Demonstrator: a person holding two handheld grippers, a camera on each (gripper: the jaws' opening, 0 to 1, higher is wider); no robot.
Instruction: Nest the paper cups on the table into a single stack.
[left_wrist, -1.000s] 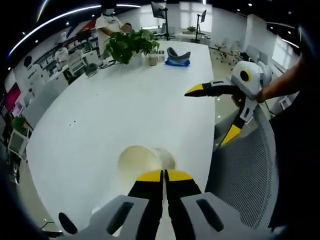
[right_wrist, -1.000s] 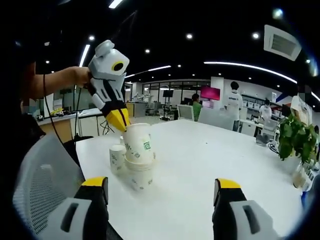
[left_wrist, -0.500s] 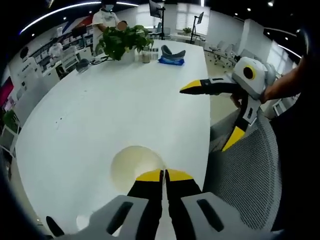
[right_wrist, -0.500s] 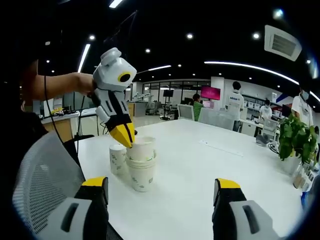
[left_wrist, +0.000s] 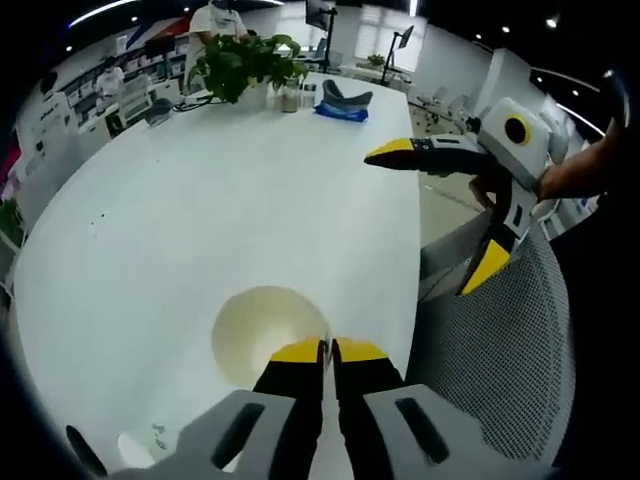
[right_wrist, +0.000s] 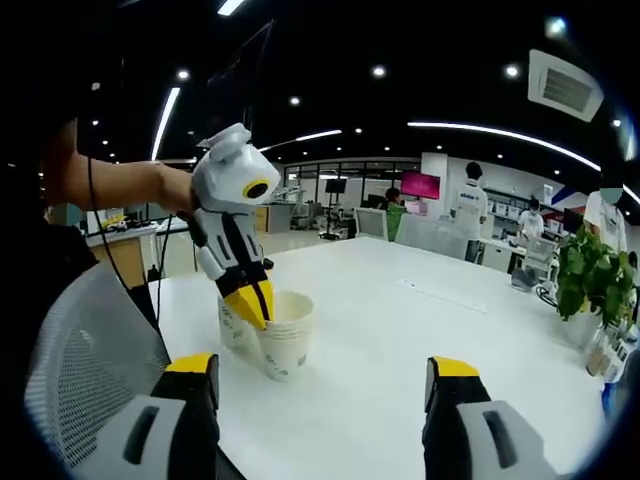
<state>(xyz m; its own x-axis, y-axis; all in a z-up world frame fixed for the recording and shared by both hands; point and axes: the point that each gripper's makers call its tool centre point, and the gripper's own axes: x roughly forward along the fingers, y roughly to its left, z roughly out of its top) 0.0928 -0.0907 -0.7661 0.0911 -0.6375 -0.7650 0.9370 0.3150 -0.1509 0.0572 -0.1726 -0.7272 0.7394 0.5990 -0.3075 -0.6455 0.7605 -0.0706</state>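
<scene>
A stack of white paper cups (right_wrist: 286, 338) stands near the corner of the white table (right_wrist: 400, 330). In the left gripper view I look down into its open top cup (left_wrist: 262, 328). My left gripper (left_wrist: 326, 351) is shut on the near rim of that cup, and the right gripper view has it (right_wrist: 255, 305) coming down from above. A smaller printed cup (right_wrist: 230, 322) stands just behind the stack and shows again (left_wrist: 138, 447) low at the left. My right gripper (right_wrist: 322, 368) is open and empty, off the table edge (left_wrist: 440, 212).
A grey mesh chair (left_wrist: 500, 350) sits against the table's near edge. A potted plant (left_wrist: 240, 62) and a blue-grey object (left_wrist: 343, 103) stand at the far end. People stand by desks (right_wrist: 468, 210) beyond the table.
The left gripper has pushed the top cup down: it stood high above the lower cup a second ago and now sits fully nested. The right gripper has stayed open.
</scene>
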